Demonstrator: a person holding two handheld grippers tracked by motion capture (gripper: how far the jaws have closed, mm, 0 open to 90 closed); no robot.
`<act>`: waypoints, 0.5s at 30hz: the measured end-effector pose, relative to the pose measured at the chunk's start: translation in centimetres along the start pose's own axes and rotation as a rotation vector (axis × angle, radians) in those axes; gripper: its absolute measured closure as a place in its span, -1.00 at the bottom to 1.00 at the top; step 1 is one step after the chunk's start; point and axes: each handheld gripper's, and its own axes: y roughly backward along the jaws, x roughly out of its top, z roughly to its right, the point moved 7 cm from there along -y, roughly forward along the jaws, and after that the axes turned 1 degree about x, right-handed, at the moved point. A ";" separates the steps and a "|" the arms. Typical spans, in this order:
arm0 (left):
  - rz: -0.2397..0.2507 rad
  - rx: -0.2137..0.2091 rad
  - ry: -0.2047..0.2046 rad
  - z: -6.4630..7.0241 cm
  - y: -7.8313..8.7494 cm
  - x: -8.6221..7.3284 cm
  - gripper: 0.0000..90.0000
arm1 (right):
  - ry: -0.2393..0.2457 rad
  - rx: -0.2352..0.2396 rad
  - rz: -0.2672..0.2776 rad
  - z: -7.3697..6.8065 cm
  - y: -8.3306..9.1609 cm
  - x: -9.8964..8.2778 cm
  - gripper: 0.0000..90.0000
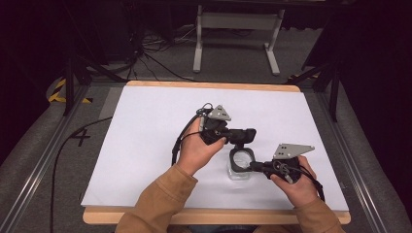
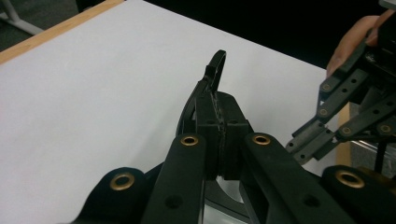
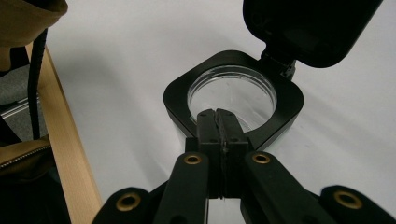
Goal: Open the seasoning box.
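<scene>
The clear glass jar with a black square collar [image 3: 232,95] stood near the front edge of the white worktop [image 1: 145,131]. Its hinged black lid [image 3: 308,28] was open. The right claw [image 3: 219,122] was clamped on the collar, and the left claw [image 2: 219,112] was clamped on the lid's edge.

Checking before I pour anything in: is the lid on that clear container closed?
No, in the right gripper view the black lid stands flipped up on its hinge, leaving the clear container open.
</scene>
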 end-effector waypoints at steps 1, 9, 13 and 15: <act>0.000 0.000 0.001 -0.1 0.0 0.0 0.99 | -0.001 -0.001 0.002 0.0 0.0 0.0 1.00; 0.016 0.040 0.010 -1.0 -0.3 0.0 1.00 | 0.004 -0.002 0.008 0.0 0.0 -0.1 1.00; 0.033 0.055 0.022 -1.3 -0.5 -0.1 1.00 | 0.007 -0.005 0.009 0.0 0.0 -0.1 1.00; 0.033 0.058 0.021 -1.4 -0.5 -0.2 1.00 | 0.006 -0.005 0.011 0.0 0.0 -0.1 1.00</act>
